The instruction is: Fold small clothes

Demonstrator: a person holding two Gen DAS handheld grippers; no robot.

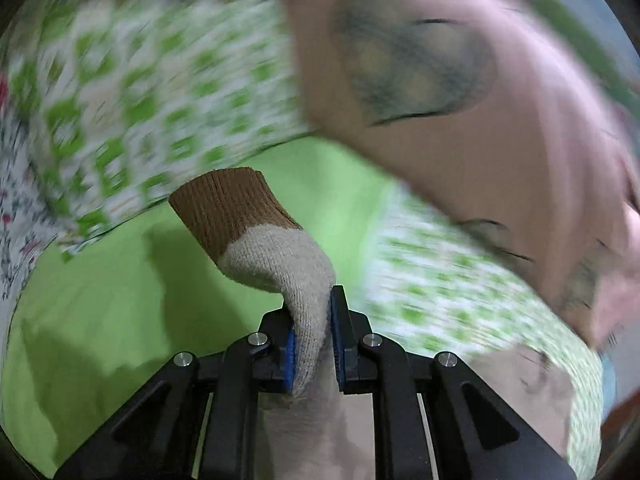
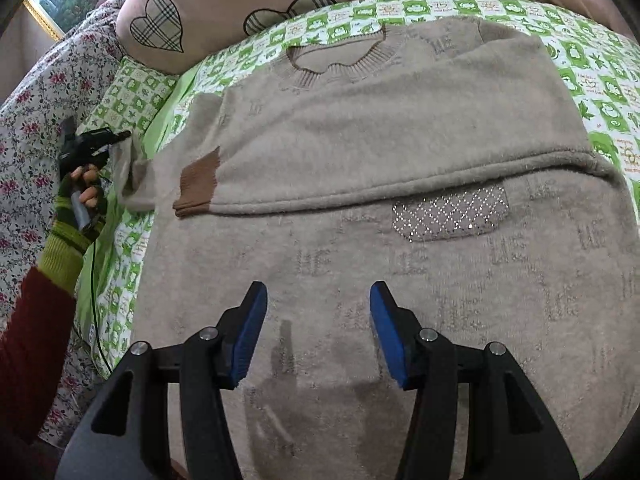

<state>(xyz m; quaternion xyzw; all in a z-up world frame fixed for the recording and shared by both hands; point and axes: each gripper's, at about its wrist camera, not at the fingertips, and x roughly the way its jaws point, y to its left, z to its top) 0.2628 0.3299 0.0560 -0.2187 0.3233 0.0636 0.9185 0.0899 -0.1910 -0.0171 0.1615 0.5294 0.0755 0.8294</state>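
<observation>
While the sweater (image 2: 360,208) lies spread flat on the bed, one sleeve (image 2: 380,148) is already laid across the chest, its brown cuff (image 2: 196,188) resting near the sweater's left edge. The other sleeve (image 1: 276,256) is pinched between the closed pads of the left gripper (image 1: 312,344), its own brown cuff (image 1: 232,204) sticking up free beyond the pads; gripping just behind the cuff probably lets the sleeve be carried over the body without dragging. The left wrist view is blurred, so that gripper seems to be in motion. The right gripper (image 2: 318,328) hovers over the lower front of the sweater with its jaws wide apart and nothing between them, likely waiting to take the hem. Beneath is a green checked sheet (image 2: 592,92), with a pink pillow (image 2: 208,4) bearing plaid hearts at the head.
</observation>
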